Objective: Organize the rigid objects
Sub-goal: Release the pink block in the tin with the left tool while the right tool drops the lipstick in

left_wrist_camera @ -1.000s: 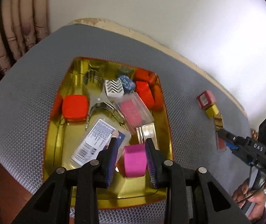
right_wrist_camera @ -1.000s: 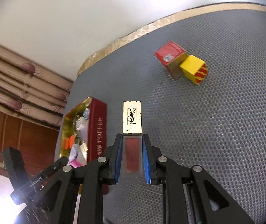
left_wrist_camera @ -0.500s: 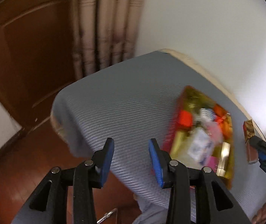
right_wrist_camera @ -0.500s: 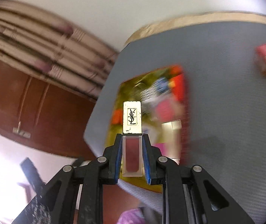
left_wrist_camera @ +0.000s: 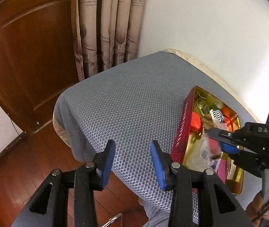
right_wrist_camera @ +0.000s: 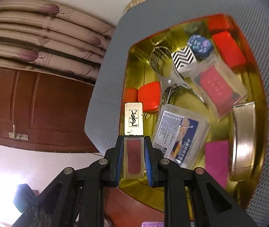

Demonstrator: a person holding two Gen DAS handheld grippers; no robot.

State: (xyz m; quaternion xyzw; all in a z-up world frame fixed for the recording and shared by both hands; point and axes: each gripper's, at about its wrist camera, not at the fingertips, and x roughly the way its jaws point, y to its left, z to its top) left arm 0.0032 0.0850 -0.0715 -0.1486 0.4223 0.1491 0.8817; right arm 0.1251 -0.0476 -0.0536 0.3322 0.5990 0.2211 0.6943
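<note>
- Your tabletop (left_wrist_camera: pixel 134 102) wears a grey mesh cover with a honeycomb weave; a beige edge shows along its far side, against the white wall.
- The tin (right_wrist_camera: pixel 134 60), red outside and gold inside, sits on that cover, and everything else is placed from it.
- Beyond the tin's left side stand a pleated patterned curtain (left_wrist_camera: pixel 108 24) and a brown wooden door (left_wrist_camera: pixel 26 43); wooden floor shows below the cover's near corner.
- Your left claw (left_wrist_camera: pixel 132 158) hangs over bare mesh just left of the tin, fingers apart, nothing between them.
- Your right claw (right_wrist_camera: pixel 134 157) is clamped on the lipstick tube (right_wrist_camera: pixel 134 124), gold cap forward, over the tin's near left corner.
- Inside the tin lie red cases, a zigzag box, a labelled clear pack and a pink block.
</note>
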